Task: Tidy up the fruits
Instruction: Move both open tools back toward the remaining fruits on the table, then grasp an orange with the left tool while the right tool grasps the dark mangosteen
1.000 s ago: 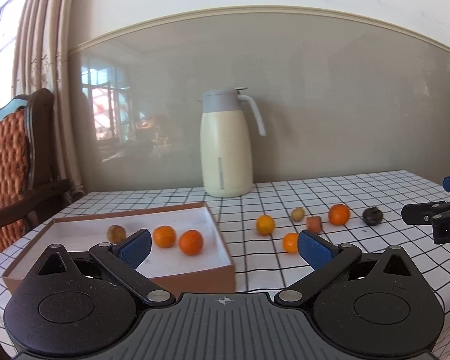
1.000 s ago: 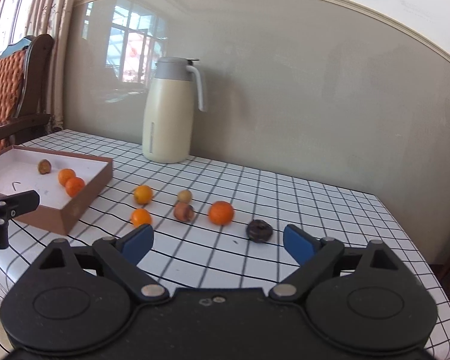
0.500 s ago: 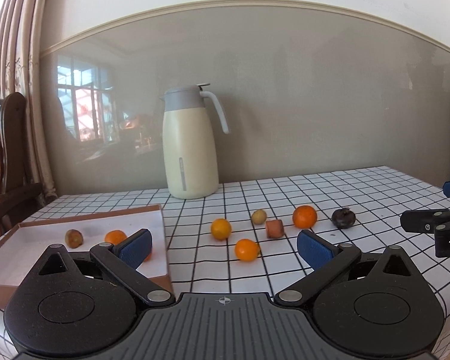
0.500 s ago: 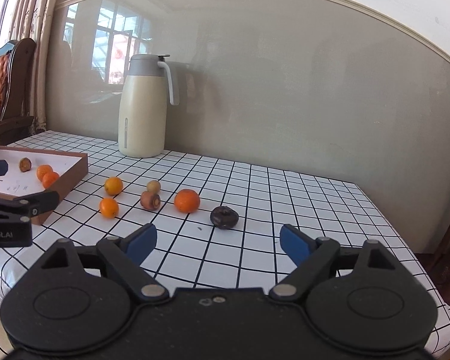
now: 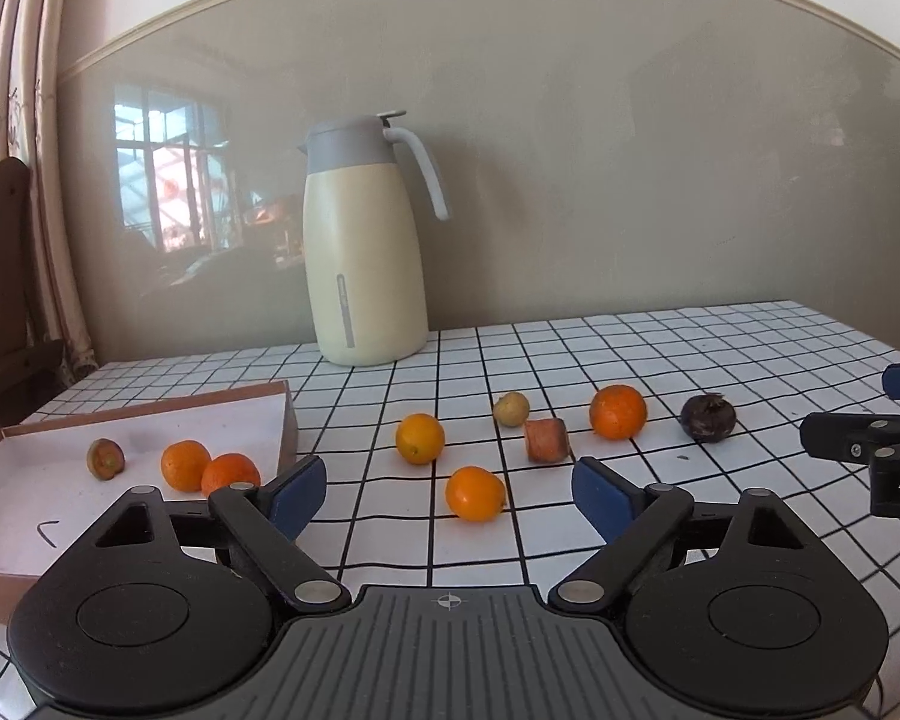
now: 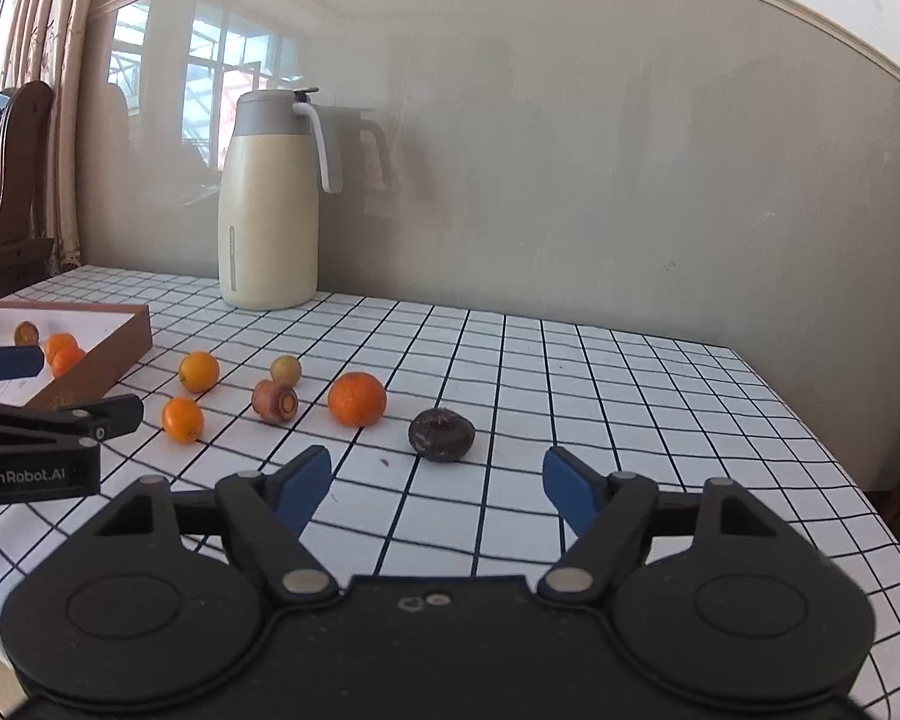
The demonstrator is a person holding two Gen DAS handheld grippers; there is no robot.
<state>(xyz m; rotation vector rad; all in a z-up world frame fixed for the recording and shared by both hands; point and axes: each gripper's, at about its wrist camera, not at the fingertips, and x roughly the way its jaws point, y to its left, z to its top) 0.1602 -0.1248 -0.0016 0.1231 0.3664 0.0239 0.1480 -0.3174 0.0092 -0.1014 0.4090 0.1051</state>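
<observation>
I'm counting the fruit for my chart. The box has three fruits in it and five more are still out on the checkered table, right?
Nearly. The box does hold three, but six lie on the table, not five. The left wrist view shows them all.

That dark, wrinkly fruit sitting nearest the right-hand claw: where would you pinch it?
Across its widest middle. The dark fruit is a squat round sitting alone on the tablecloth, clear on both sides. The open right gripper already faces it, so probably straight forward and down, one finger each side.
</observation>
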